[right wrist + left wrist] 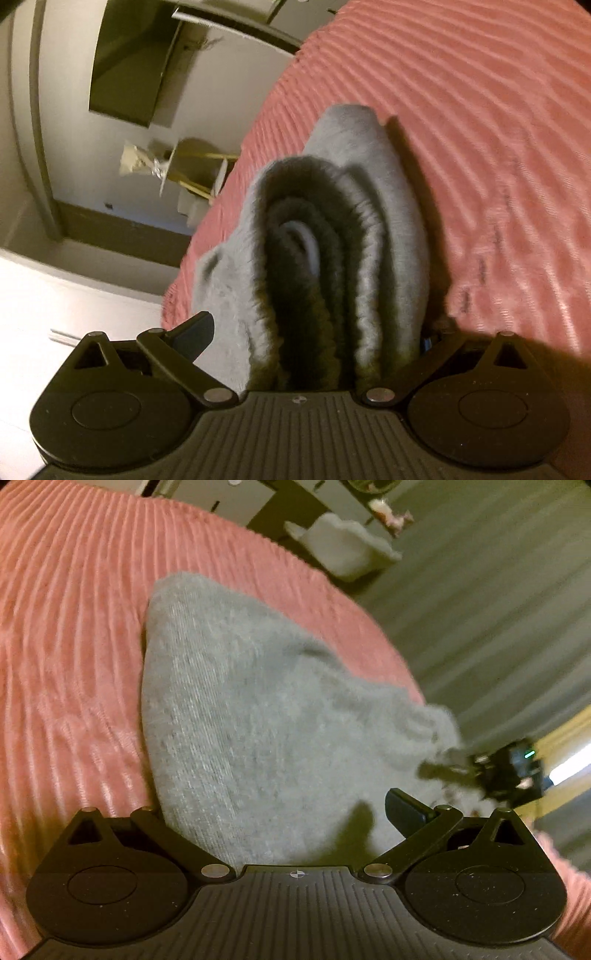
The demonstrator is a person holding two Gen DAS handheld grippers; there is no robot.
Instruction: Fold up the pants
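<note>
I've got the grey pants (236, 709) gathered between both tools, on the pink ribbed bedspread (66, 635) near the edge of the bed. My left gripper (288, 823) has cloth filling the space between its fingers; one dark fingertip (404, 810) shows on the right side, the other is buried under the fabric, so I judge it clamped on the pants, with a thick layer in between. From the left wrist I can also see my right gripper (443, 764) biting into the far corner of the bundle, blurred.

In the right wrist view, the pants (384, 206) are stacked in several layers, edges curling like a roll, and my right gripper (314, 332) straddles that whole thickness — one fingertip (195, 332) visible at left, the other hidden behind the cloth. Held on, I'd say, gripping both ends so the fold keeps its shape as I set it down.

The fabric looks like soft, fuzzy fleece knit, thick and floppy. The bedspread is corded in raised ridges, slightly shiny, likely grippy enough to stop the bundle sliding.
</note>
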